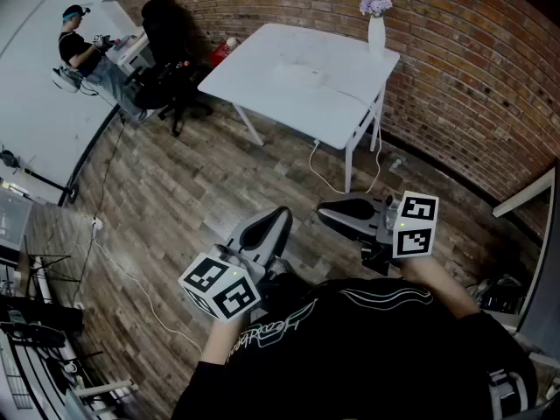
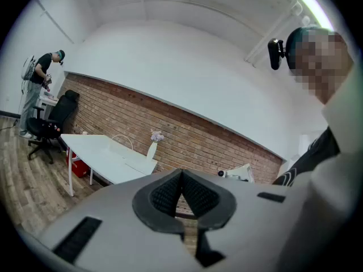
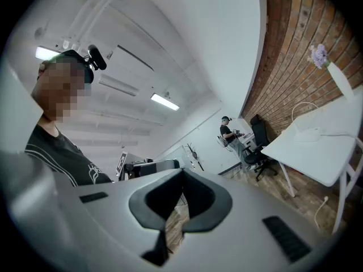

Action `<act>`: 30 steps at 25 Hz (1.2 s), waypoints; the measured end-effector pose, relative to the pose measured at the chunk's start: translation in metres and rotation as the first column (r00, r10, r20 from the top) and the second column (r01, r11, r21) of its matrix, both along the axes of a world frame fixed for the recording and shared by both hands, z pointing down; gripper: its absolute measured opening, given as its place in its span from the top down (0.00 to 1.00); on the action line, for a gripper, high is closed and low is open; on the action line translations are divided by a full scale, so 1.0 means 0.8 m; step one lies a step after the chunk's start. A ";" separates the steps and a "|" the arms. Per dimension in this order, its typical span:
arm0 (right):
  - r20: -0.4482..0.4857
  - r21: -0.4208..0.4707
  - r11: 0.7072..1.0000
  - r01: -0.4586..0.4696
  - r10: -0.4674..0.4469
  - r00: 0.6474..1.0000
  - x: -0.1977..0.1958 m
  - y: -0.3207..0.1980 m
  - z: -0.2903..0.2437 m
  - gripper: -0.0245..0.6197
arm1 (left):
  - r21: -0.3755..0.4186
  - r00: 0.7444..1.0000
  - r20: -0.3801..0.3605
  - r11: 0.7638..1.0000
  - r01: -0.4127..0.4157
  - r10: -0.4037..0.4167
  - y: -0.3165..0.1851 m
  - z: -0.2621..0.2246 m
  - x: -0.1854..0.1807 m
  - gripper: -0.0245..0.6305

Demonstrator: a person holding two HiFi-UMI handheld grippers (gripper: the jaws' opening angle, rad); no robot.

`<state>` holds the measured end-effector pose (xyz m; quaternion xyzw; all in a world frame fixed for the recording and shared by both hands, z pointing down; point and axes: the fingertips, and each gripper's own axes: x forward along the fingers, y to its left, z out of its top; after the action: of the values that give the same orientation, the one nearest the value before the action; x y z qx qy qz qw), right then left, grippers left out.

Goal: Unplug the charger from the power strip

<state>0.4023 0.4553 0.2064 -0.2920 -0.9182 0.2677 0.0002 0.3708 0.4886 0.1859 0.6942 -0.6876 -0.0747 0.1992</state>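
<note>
As a person in a black shirt holds two grippers close to the chest, the white table with the task's hardware stands well apart, across the wooden floor against a brick wall. The left gripper is clenched with nothing in it; its own view shows the dark pads pressed together. The right gripper is likewise clamped empty, its pads meeting at the tip. The hands are mostly hidden behind the marker cubes and the shirt.

On the table top, a pale low shape is all that shows of the power strip; the charger cannot be told from it at this range. A white cable runs from it over the table's edge and loops on the floor, where its end is too small to make out. A white vase of lilac flowers stands at the table's far corner.

At far left, a second person stands at a desk beside a black chair; what that person handles is unclear.
</note>
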 end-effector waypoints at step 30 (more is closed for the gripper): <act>-0.082 -0.014 1.000 -0.011 0.010 0.997 -0.059 -0.005 0.036 0.96 | -0.015 0.995 -0.087 0.999 0.049 -0.050 0.002 0.032 -0.068 0.96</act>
<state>0.3551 0.4512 0.2356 -0.2758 -0.9171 0.2858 0.0345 0.3162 0.4905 0.2113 0.6717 -0.6957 -0.1053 0.2316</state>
